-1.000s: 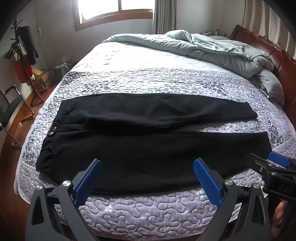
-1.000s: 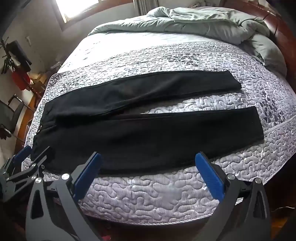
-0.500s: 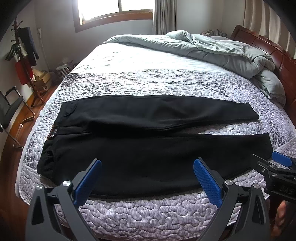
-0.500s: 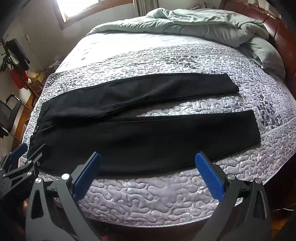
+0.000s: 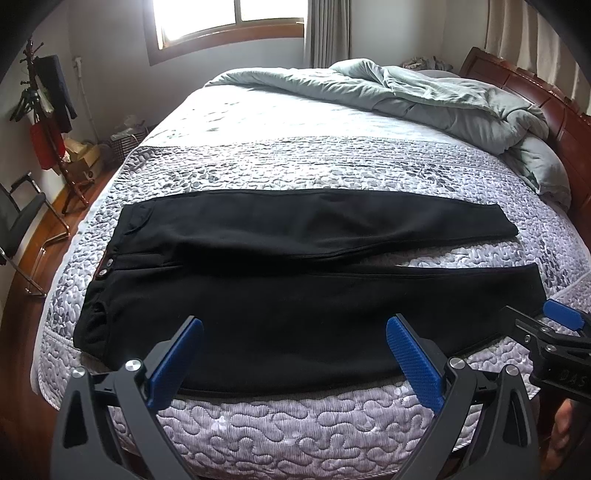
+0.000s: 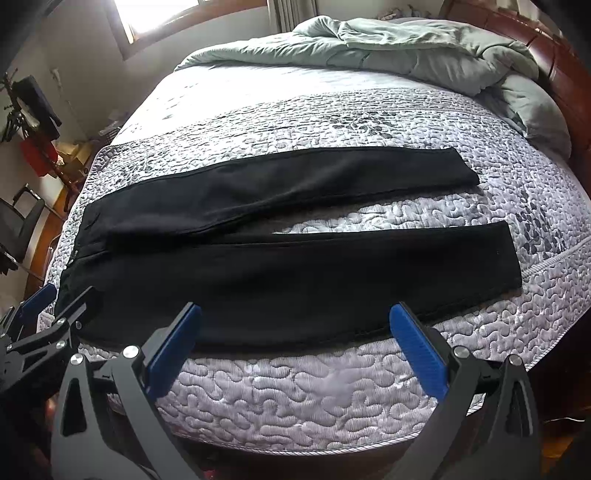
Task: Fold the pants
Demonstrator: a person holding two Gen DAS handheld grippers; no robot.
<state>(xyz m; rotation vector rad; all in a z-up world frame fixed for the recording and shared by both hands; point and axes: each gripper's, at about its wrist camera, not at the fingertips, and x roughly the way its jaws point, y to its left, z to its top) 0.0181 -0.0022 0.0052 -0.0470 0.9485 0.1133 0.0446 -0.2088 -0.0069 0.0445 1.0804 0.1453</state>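
Left wrist view: the left gripper (image 5: 293,354) has its fingers (image 5: 175,363) spread wide and holding nothing. The black pants (image 5: 295,280) lie flat on the bed (image 5: 295,424) just beyond the fingertips, waistband to the left.

Right wrist view: the right gripper (image 6: 295,350) is likewise wide apart and holding nothing, with the pants (image 6: 295,273) just ahead, leg ends to the right.

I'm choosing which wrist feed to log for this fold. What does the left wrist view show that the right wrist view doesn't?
Only the left wrist view shows the waistband buttons and the window in full. Only the right wrist view shows both leg hems well inside the picture. Both show the black pants flat on the quilted bed, the grey duvet, and the left gripper and right gripper, jaws open.
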